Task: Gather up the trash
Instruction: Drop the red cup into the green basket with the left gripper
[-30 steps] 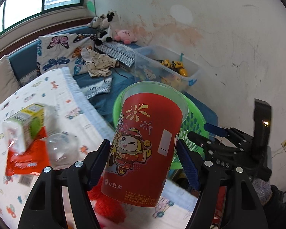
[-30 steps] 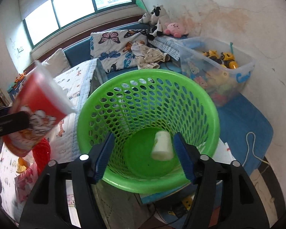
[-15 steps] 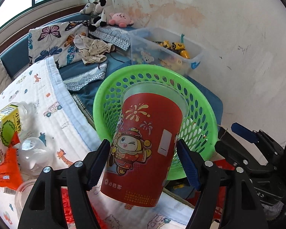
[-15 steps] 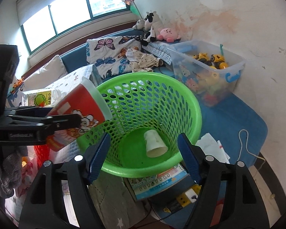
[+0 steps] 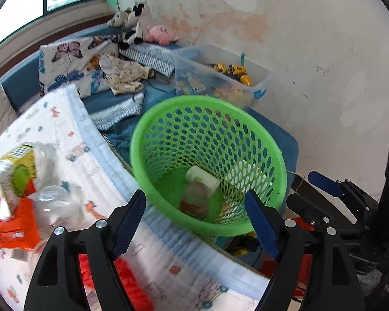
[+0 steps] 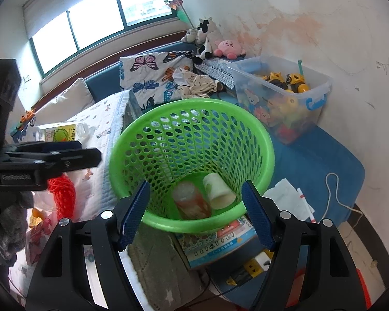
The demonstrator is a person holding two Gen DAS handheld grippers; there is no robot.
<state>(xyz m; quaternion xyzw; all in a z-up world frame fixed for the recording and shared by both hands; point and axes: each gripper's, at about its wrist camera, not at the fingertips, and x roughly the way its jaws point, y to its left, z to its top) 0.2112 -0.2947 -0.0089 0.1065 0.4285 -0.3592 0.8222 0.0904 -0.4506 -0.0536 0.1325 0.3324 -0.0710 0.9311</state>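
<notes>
Red cup [image 6: 192,202] on its side in basket [image 6: 256,127], mouth prob. up-left; L gripper [image 5: 195,224] opening, R gripper [image 6: 195,211] open, both empty.

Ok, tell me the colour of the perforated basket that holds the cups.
Bright green basket, seen best in the right wrist view.

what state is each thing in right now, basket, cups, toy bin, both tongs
green basket: upright, holds two cups
red cup: lying on its side in the basket
white cup: lying on its side beside the red cup
toy bin: lid off, filled with toys
left tongs: jaws opening, nothing between them
right tongs: open, empty
</notes>
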